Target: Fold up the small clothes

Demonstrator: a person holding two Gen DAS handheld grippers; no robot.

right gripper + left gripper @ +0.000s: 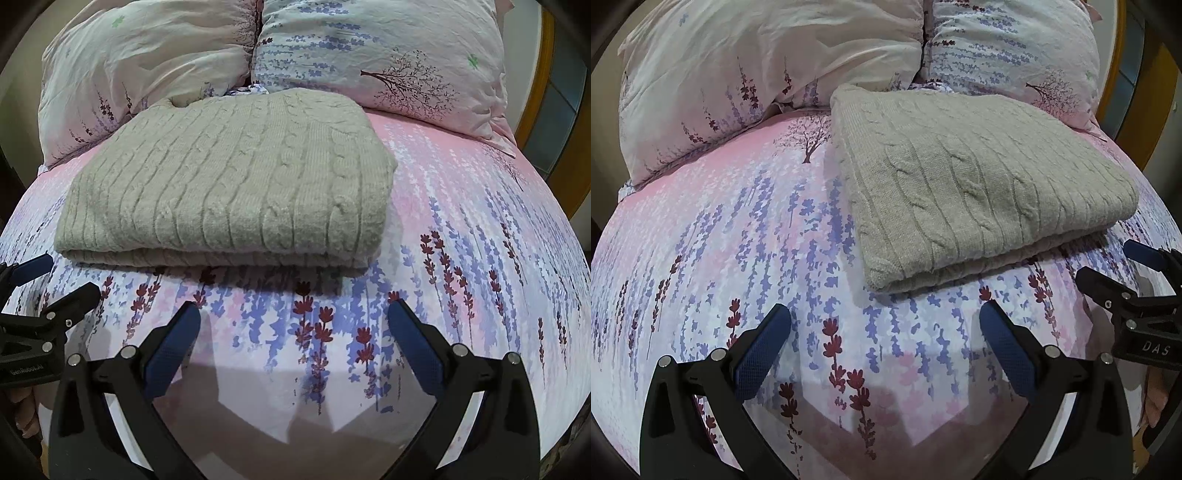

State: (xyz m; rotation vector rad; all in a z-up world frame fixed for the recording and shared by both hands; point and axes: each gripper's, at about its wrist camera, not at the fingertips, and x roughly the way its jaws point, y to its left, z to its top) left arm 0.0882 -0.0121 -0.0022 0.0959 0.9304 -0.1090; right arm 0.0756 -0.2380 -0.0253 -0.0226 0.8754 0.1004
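A folded grey cable-knit sweater [979,184] lies flat on a bed covered by a pink and lavender floral sheet [738,240]. Its thick folded edge faces the cameras, and its far edge reaches up against two matching floral pillows [757,74] at the head of the bed.

From the left wrist view, the left gripper [885,314] hovers over bare sheet just in front of the sweater's near left corner, its blue-padded fingers [764,347] spread wide apart with nothing between them. A broad stretch of uncovered sheet runs to the left of the sweater. The right gripper [1115,266] shows at the right edge of this view, near the sweater's near right corner, partly cut off; its fingers are parted and hold nothing.

From the right wrist view, the right gripper [294,314] also hangs over bare sheet in front of the sweater's folded edge, fingers wide apart and empty. Here the open sheet lies to the right of the sweater. The left gripper [62,275] enters at the left edge, near the sweater's near left corner.

Only the right wrist view shows a dark tree print on the right-hand pillow [406,85] clearly. The layers beneath the sweater's top surface are hidden. A wooden frame [1123,74] beyond the pillows is cropped by the fisheye rim.
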